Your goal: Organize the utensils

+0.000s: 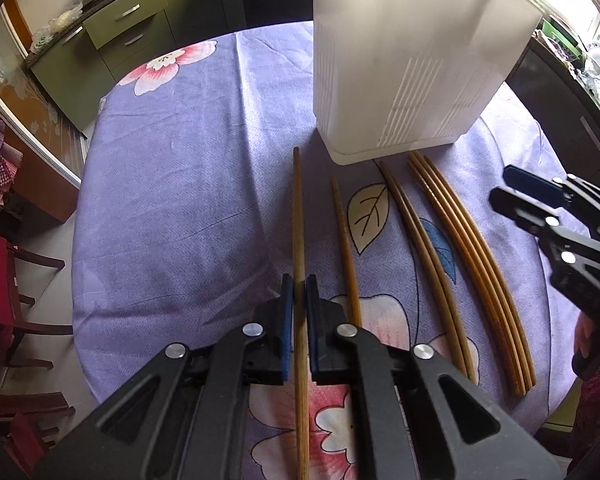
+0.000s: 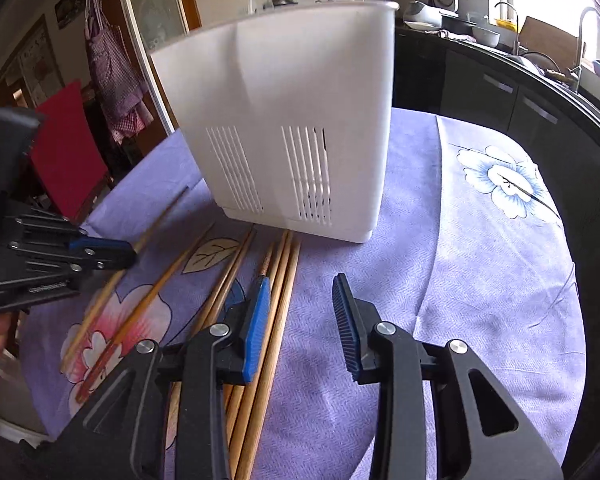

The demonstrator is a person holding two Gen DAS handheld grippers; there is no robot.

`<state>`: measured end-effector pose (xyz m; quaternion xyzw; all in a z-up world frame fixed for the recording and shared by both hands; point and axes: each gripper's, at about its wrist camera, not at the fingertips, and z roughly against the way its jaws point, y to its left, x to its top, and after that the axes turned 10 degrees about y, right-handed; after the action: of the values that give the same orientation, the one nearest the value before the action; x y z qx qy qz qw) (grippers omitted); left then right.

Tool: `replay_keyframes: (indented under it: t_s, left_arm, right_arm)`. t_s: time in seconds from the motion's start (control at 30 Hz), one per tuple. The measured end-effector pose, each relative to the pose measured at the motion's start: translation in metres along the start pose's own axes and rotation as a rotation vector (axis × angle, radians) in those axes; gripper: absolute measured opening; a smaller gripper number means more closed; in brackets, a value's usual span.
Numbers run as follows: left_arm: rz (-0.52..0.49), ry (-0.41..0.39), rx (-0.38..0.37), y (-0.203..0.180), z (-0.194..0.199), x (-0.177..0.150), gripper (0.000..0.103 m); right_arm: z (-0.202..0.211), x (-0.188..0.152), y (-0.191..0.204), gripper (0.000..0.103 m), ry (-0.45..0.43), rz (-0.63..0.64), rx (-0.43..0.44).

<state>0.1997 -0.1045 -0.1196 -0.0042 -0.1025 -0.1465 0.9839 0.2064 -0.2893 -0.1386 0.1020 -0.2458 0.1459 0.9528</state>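
Chopsticks, wooden, loose lot, laid roughly side by side on my purple floral tablecloth [image 1: 172, 184] in front of the white slotted utensil holder [image 1: 412, 72].

Item 1, far left: a single long chopstick [image 1: 299, 216]. My left tongs [image 1: 299, 292] straddle it, one blue pad on each side; a thin sliver of light shows on either side of the stick, so I cannot tell whether the pads actually grip it or merely bracket it.

Item 2: a shorter, darker chopstick [image 1: 346, 248], lying alone just to the right of item 1, its tip short of the holder.

Item 3: a pair [image 1: 424, 264] lying together, tips near the holder's base, crossing the printed leaf-and-flower pattern.

Item 4, far right: a tight bundle of lighter sticks [image 1: 476, 264] (three or four; the count is unclear), pressed together.

My right tongs [image 2: 302, 292] hang wide apart above the cloth, holding nothing; the left blue pad [image 2: 258, 328] sits over the bundle, the right one over bare cloth.

Holder: upright on the table, vented slots in its lower walls, just beyond the stick tips.
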Motion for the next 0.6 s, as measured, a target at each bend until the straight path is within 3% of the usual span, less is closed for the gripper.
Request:
replay_keyframes:
  t_s: [0.43,0.6]
  left_arm:
    - [-0.026,-0.062,-0.037,0.004,0.028,-0.014,0.006]
    - [-0.029,-0.076,-0.048,0.003,0.033,-0.017,0.006]
  right_arm:
    - [-0.031,0.007,0.004,0.033,0.058,0.017,-0.132]
    - [-0.029,0.012,0.004,0.033,0.073,0.027,-0.121]
